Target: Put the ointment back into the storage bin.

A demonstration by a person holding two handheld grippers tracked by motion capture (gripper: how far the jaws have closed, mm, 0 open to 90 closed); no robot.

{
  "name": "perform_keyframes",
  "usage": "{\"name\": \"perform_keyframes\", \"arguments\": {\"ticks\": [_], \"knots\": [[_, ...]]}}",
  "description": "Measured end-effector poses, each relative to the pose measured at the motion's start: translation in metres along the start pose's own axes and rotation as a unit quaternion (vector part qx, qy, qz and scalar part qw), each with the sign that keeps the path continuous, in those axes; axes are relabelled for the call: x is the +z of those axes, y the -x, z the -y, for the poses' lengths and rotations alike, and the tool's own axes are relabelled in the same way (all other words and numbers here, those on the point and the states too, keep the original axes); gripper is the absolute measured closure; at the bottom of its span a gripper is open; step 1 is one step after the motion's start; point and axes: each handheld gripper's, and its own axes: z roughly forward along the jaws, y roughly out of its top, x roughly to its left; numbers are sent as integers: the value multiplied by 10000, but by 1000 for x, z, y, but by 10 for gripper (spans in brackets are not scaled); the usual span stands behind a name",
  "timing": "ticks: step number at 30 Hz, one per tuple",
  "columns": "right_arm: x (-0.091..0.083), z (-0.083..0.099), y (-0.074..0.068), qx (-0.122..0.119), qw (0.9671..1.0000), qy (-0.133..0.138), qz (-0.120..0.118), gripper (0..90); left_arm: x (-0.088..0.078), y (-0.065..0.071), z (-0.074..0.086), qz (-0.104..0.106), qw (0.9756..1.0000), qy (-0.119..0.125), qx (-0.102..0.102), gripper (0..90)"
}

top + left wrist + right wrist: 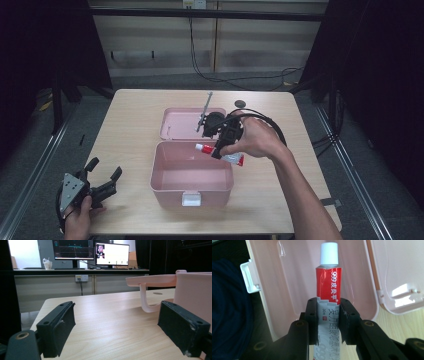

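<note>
A red and white ointment tube (220, 153) with a white cap hangs over the far right corner of the open pink box (165, 175). My right gripper (218, 150) is shut on it. In the right gripper view both jaws clamp the tube (328, 287) at its middle, cap pointing into the box (294, 285). My left gripper (105, 176) rests at the table's near left corner, open and holding nothing. In the left gripper view its wide-apart jaws frame bare tabletop, my left gripper (125, 327) beside the box wall (192, 290).
The box lid (180, 122) lies flat behind the box, a thin grey tool (204, 110) across its far edge. A small dark disc (240, 104) sits at the table's far right. A white latch (191, 200) marks the box front. Monitors (91, 251) stand beyond the table.
</note>
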Motion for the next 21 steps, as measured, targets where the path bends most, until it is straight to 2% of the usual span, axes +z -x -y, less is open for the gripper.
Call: {"name": "perform_keyframes", "arguments": {"ticks": [4, 14, 21], "knots": [[3, -10, 0, -88, 9999, 46, -14, 716, 0, 0, 0, 9, 10000, 14, -17, 139], [14, -18, 2, -152, 9999, -29, -56, 716, 0, 0, 0, 23, 10000, 18, -18, 139], [25, -32, 0, -320, 9995, -17, -44, 716, 0, 0, 0, 28, 10000, 15, -20, 139]]}}
